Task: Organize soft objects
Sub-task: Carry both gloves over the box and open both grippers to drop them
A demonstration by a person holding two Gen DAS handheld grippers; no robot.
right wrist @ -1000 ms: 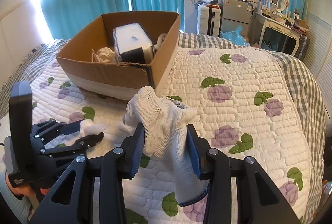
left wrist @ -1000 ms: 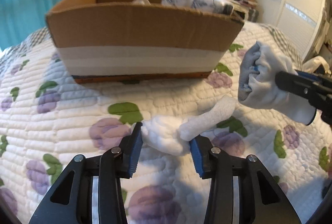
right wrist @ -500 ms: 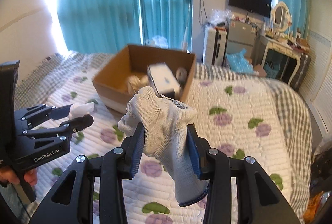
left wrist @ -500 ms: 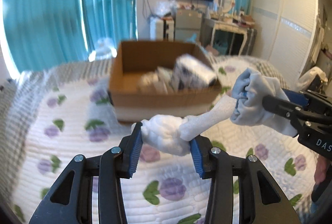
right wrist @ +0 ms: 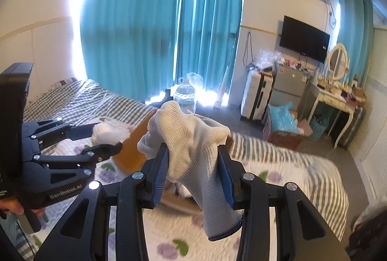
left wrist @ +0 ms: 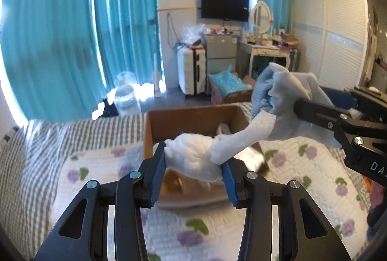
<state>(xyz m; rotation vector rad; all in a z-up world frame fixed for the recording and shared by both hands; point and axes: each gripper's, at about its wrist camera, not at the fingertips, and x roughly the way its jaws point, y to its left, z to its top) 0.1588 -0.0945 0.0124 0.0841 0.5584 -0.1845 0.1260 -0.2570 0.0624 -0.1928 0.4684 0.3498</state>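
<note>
left gripper [left wrist: 193,165]: clamps white wad [left wrist: 193,159], light, squashy
right gripper [right wrist: 193,167]: pinches glove [right wrist: 191,140] mid-body, limp
box [left wrist: 193,118]: far, below

Below you, the bed [left wrist: 79,178] carries a white quilt [left wrist: 314,164] printed with purple flowers and green leaves; a grey-and-white checked cover [left wrist: 60,130] shows along its far and left edges. On the quilt stands an open cardboard box [left wrist: 193,115], its near part hidden behind what you hold. In your right wrist view, the same quilt [right wrist: 278,178] and checked cover [right wrist: 96,99] appear, with the box's wall [right wrist: 130,147] partly showing.
</note>
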